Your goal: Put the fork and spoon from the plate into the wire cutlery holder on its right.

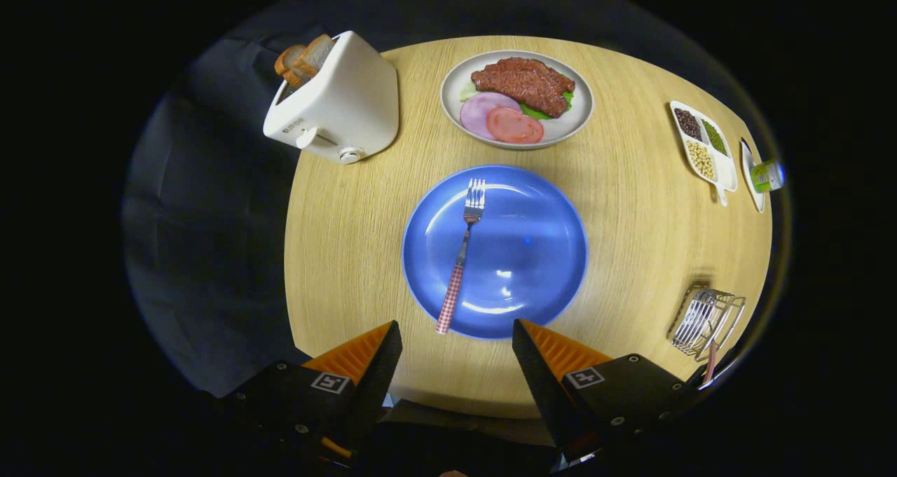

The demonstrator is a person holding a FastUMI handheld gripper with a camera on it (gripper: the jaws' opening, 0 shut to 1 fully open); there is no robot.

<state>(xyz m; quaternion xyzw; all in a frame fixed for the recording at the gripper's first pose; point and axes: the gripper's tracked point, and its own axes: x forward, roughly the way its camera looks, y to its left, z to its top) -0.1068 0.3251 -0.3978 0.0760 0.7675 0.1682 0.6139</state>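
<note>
Gripper view: gripper [457, 337] agape before plate [553, 253]

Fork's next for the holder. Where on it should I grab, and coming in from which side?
Grip the metal fork by its red-checked handle, whose end overhangs the round blue plate's near rim just ahead of the open claw. Probably come straight down from above with the fingers straddling the handle crosswise, since it lies flat, pointing toward the claw.
</note>
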